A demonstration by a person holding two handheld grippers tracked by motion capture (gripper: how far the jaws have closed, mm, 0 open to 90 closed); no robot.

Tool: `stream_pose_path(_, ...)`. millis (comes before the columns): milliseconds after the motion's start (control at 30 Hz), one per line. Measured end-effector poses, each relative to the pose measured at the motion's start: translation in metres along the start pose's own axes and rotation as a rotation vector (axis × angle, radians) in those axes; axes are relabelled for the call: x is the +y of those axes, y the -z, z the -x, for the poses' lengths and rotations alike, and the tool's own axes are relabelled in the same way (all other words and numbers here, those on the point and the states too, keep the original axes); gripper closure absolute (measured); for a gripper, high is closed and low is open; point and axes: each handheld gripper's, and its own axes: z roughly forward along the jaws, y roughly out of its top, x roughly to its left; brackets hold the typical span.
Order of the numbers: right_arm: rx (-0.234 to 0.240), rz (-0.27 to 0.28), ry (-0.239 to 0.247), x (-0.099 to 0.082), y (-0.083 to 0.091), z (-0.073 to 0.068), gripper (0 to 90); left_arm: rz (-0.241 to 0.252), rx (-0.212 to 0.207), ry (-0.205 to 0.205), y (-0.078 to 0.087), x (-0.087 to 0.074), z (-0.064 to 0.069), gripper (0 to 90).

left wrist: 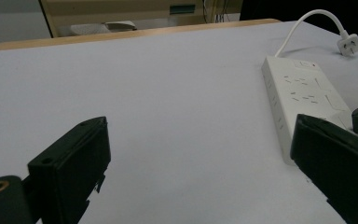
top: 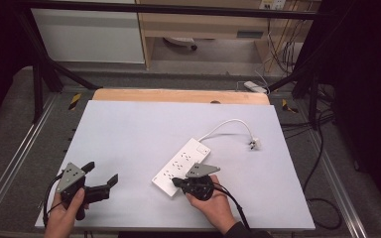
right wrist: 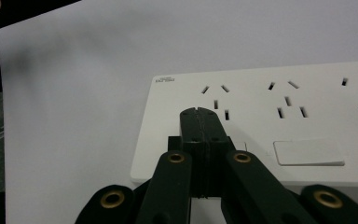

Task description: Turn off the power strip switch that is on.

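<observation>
Near the counter's (top: 129, 129) front edge, right of its middle, the white power strip (top: 181, 166) lies slantwise, its cord (top: 225, 124) curving toward the far right corner; the right tool (top: 177, 182), jaws clenched with nothing between them, rests over the strip's near end; the left tool (top: 100, 172) gapes wide, released, near the front left corner.

My right gripper (right wrist: 199, 111): black jaws pressed together, nothing btwn them, tips over near end of the white plastic multi-socket power strip (right wrist: 261, 100), just by a socket's slots. Rocker switch (right wrist: 308, 151) right of jaws. Strip lies flat on pale grey tabletop (right wrist: 74, 84).
</observation>
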Motion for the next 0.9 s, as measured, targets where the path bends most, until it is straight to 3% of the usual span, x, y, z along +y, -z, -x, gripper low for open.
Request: stream_pose_path(900,0.002,0.008,0.004,-0.0010,0.0002,-0.0002,90.0,0.005,0.000,-0.001,0.0001,0.0001,-0.0003,4.7)
